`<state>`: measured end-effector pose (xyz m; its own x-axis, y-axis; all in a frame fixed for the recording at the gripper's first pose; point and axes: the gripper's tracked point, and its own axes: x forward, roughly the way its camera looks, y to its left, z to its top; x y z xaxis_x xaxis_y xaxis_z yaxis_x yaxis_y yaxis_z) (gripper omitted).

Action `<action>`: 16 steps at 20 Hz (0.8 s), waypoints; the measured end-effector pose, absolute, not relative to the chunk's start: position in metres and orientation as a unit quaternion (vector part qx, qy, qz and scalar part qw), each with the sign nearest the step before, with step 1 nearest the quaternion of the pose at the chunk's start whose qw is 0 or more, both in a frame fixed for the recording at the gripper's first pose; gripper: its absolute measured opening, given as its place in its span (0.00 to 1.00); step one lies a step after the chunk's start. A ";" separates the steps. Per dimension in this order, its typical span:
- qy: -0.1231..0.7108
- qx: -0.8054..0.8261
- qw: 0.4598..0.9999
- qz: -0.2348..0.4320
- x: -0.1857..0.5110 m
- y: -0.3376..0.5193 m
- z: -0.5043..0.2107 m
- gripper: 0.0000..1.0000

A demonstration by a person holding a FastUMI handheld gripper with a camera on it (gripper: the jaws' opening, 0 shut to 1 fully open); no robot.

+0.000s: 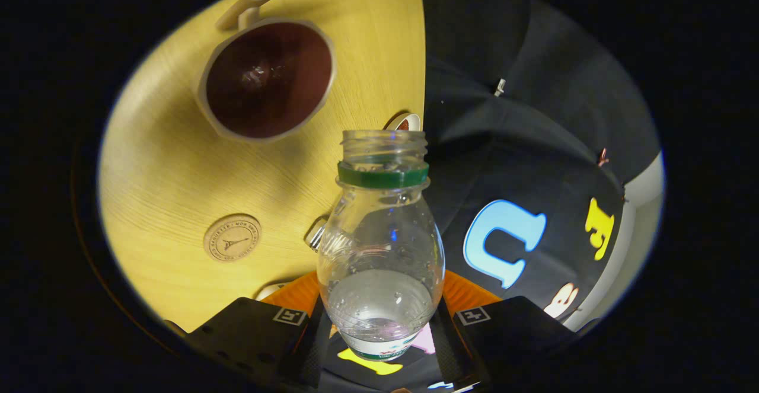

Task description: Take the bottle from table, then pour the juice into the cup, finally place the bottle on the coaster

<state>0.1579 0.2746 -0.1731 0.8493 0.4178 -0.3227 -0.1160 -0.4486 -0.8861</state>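
Yellow wooden desk [178, 162] spreads beyond my claw [379, 328], which has its two fingers pressed on either side of the clear bottle [382, 245], gripping it near the base. Its green-ringed neck is uncapped, with a little liquid left low inside. Ahead sits the cup [267, 79], dark juice inside; the round coaster [232, 237] lies nearer, bare

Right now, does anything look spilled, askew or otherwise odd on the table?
No spill shows on the table. The uncapped bottle sits clamped between the gripper fingers, nearly empty. The cup holds dark liquid. The coaster lies bare. A small object beside the bottle is too hidden to identify.
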 end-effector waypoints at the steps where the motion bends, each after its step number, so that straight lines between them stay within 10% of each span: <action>1: -0.082 -0.796 0.540 0.261 0.157 0.272 -0.171 0.76; 16: 0.115 -0.420 0.843 0.317 0.142 0.238 -0.141 0.77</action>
<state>0.1417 0.2385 -0.1412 0.7722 0.4387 -0.4595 -0.6311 0.4461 -0.6346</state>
